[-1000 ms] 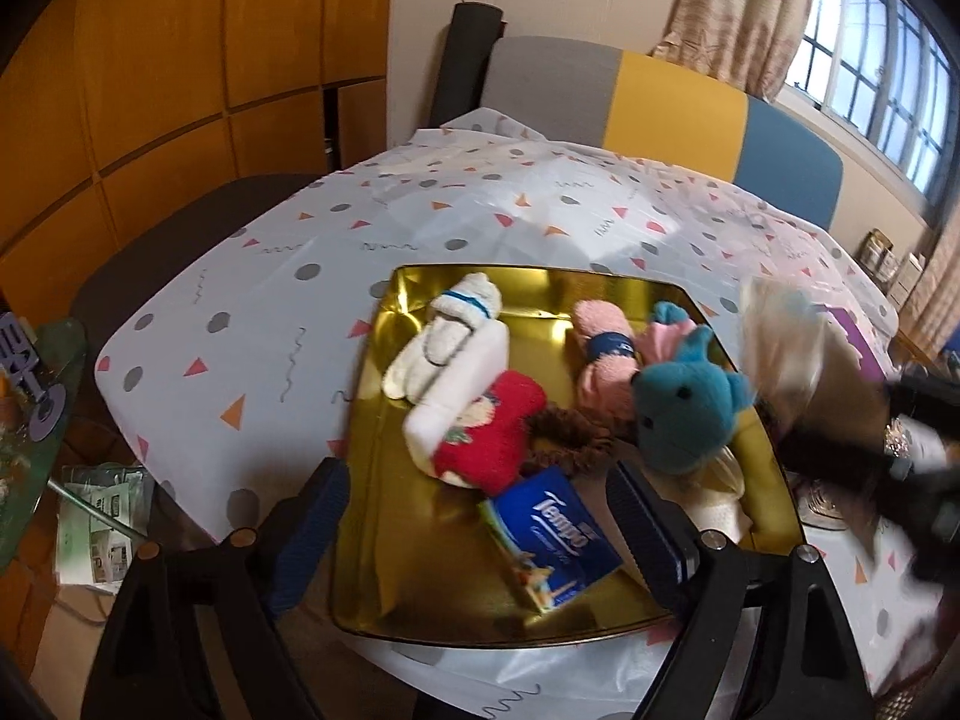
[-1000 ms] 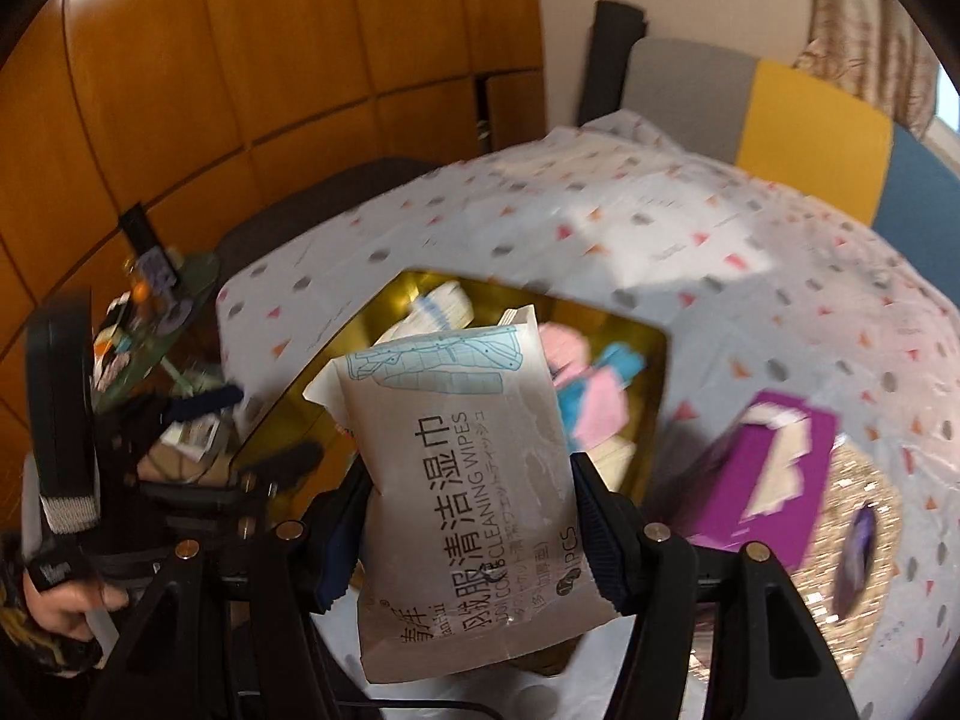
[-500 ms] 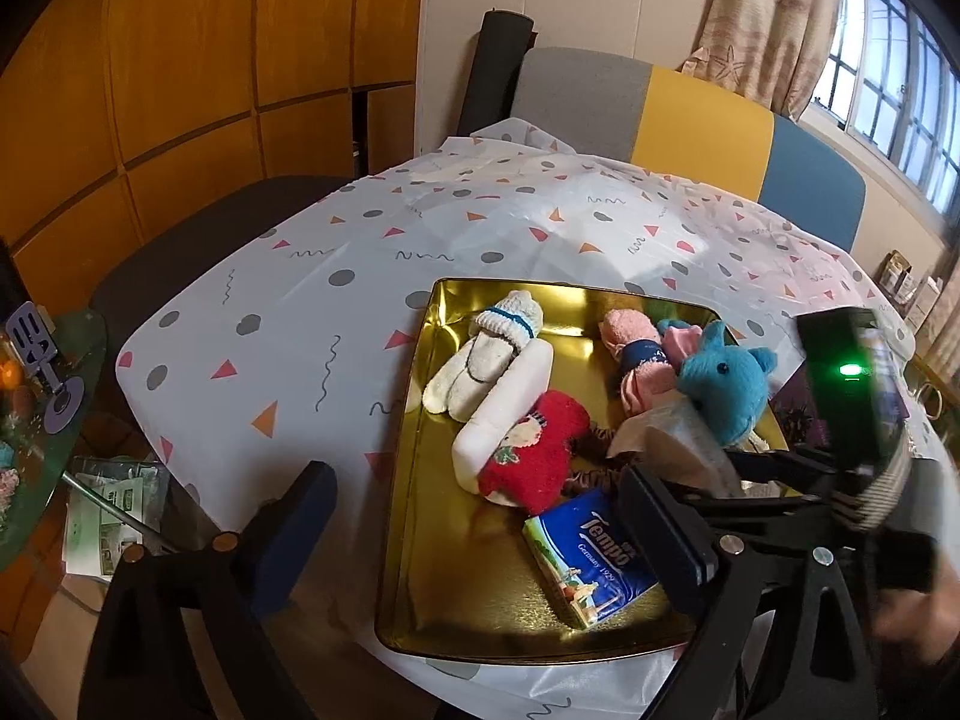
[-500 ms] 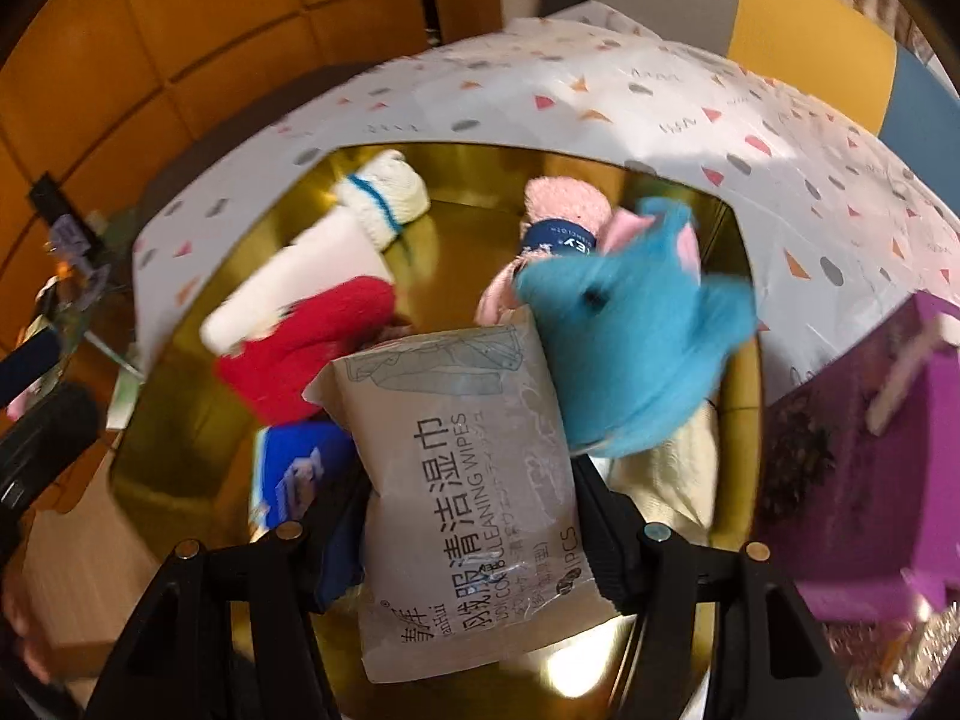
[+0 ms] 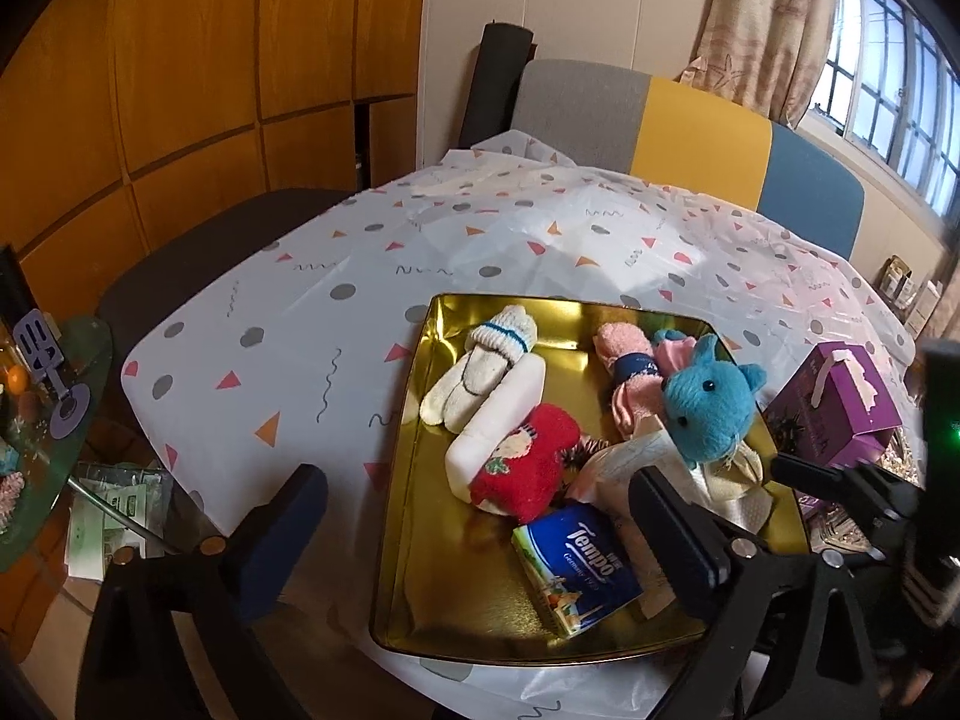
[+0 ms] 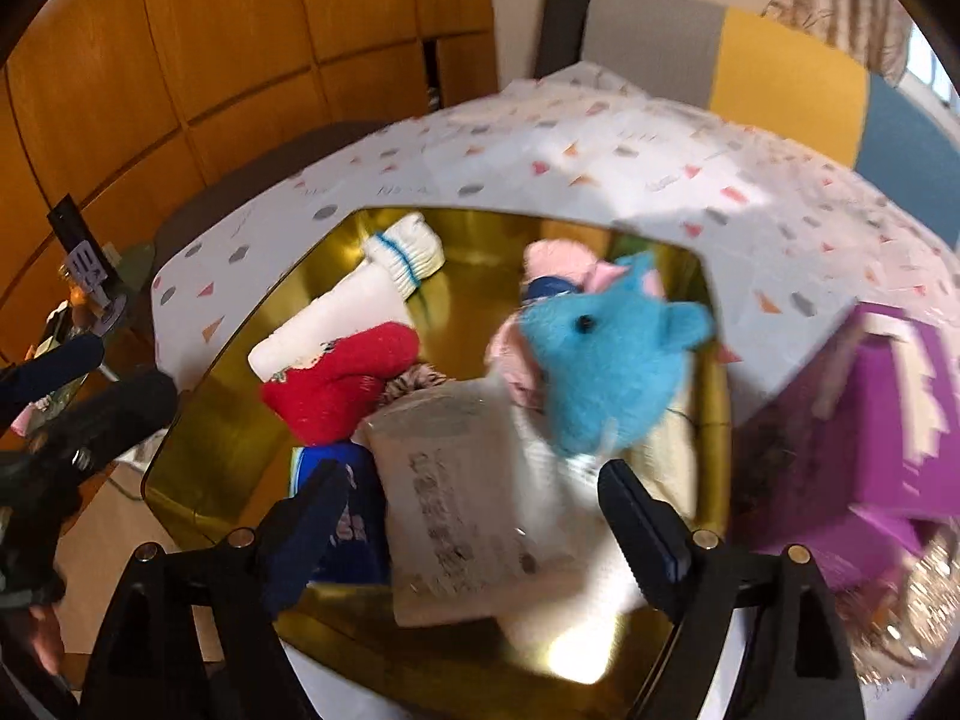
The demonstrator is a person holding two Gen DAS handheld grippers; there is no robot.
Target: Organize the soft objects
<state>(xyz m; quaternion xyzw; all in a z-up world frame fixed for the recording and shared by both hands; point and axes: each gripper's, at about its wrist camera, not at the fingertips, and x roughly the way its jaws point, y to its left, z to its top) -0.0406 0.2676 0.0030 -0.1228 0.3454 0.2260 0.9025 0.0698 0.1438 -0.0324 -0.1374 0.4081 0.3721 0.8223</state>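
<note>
A gold tray (image 5: 420, 516) (image 6: 216, 420) on the table holds a blue plush toy (image 5: 708, 402) (image 6: 600, 348), a red sock (image 5: 528, 462) (image 6: 342, 384), a white sock roll (image 5: 480, 372) (image 6: 402, 258), a pink roll (image 5: 624, 360), a blue Tempo tissue pack (image 5: 576, 570) and a wet-wipes pack (image 6: 456, 504) (image 5: 624, 462). My right gripper (image 6: 474, 516) is open just above the wipes pack, which lies in the tray. My left gripper (image 5: 474, 534) is open and empty above the tray's near left part.
A purple tissue box (image 5: 840, 408) (image 6: 882, 420) stands right of the tray on a glittery mat. A patterned tablecloth (image 5: 300, 324) covers the table. A chair (image 5: 660, 120) stands behind it. A small side table with clutter (image 5: 42, 396) is at the left.
My right gripper lowered the wipes pack into the tray and opened, so the pack now lies there. My left gripper drew back and left a little.
</note>
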